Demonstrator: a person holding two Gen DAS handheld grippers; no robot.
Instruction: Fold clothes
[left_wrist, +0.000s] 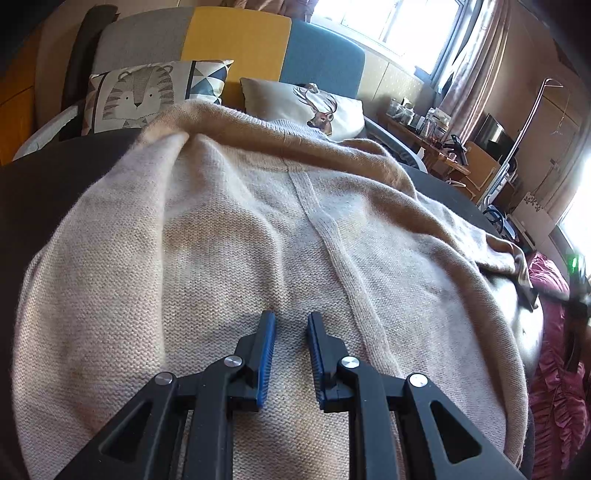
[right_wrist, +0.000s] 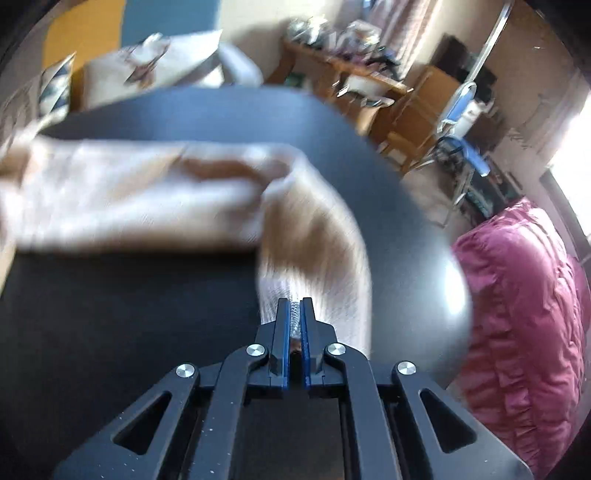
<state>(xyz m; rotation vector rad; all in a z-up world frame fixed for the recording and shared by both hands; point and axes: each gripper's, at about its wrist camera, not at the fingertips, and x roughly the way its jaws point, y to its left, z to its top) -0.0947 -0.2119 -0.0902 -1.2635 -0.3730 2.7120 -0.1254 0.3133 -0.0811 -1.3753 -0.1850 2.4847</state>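
- Beige sweater (left_wrist: 258, 240) spread flat on dark table (left_wrist: 48, 192).
- Right gripper (right_wrist: 295, 306) pinching sleeve (right_wrist: 314, 243) cuff.
- Left gripper (left_wrist: 291, 321) slightly parted, empty, over sweater body.
- Suggested: carry sleeve across body, lay flat, avoid dragging.

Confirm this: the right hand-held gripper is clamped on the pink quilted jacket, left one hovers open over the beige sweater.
Wrong: the right wrist view shows the right hand-held gripper clamped on the beige sweater; the pink quilted jacket lies untouched beside it.
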